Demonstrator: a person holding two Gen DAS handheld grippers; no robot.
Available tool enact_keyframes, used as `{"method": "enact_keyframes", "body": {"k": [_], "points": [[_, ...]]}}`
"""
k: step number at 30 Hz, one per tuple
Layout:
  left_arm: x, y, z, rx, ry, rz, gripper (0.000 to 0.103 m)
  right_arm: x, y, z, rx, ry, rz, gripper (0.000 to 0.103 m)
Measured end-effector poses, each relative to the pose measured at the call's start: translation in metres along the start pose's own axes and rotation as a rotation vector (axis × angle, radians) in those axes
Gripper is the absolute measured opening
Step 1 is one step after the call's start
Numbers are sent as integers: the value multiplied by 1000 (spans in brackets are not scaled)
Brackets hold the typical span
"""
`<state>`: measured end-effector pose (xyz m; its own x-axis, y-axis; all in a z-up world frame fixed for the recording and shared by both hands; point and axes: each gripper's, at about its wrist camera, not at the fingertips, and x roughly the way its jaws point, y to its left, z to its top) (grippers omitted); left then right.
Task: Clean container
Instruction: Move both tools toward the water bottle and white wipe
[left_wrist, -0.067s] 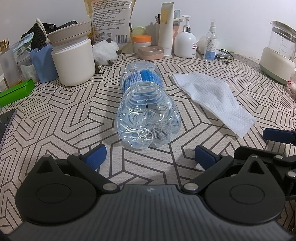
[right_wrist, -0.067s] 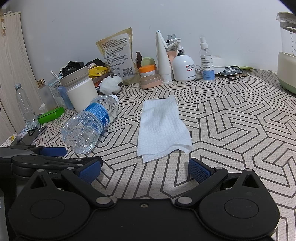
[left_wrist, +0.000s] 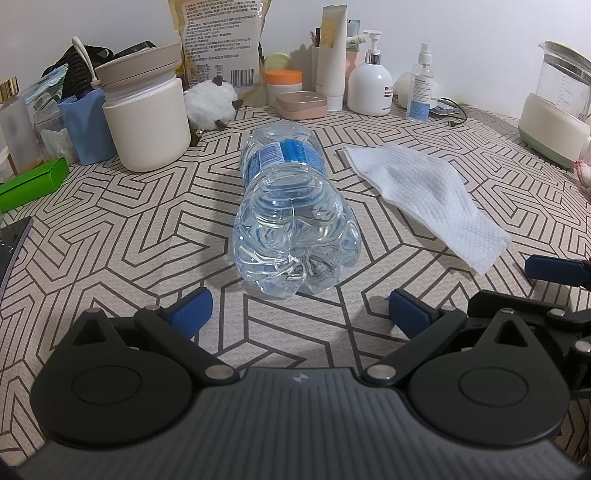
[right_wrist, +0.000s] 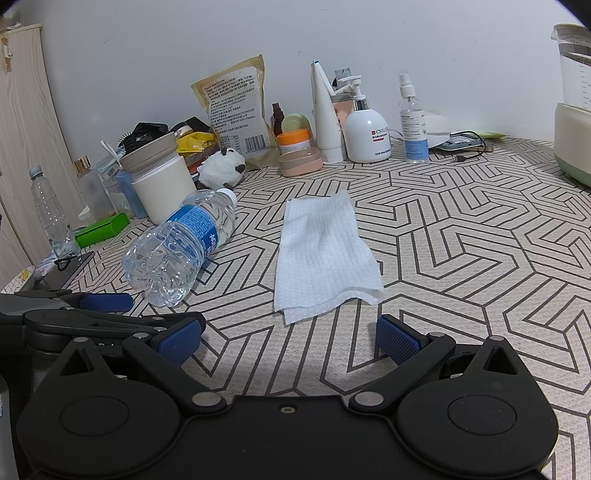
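Bottle (left_wrist: 291, 206) lying just ahead of left gripper (left_wrist: 299, 314), jaws wide, empty.

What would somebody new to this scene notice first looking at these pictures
First the clear water bottle with a blue label, lying on its side on the geometric-patterned table, its base toward the open left gripper. Beside it a white wipe lies flat, straight ahead of the open right gripper. Behind both, jars, pump bottles and a pouch crowd the wall.
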<state>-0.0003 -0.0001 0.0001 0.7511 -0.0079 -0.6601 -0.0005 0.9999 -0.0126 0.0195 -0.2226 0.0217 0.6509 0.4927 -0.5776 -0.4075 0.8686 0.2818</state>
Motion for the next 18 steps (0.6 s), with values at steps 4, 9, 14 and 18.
{"method": "enact_keyframes", "body": {"k": [4,9,14,18], "points": [[-1,0,0,0,-2,2,103,-1,1,1,-1,0,1,103],[1,1,0,0,-3,3,103,-1,1,1,-2,0,0,103],[0,0,0,-1,-2,3,103,-1,0,0,3,-1,4,103],[-2,0,1,-1,0,7,103,-1,0,0,3,-2,4,103]]}}
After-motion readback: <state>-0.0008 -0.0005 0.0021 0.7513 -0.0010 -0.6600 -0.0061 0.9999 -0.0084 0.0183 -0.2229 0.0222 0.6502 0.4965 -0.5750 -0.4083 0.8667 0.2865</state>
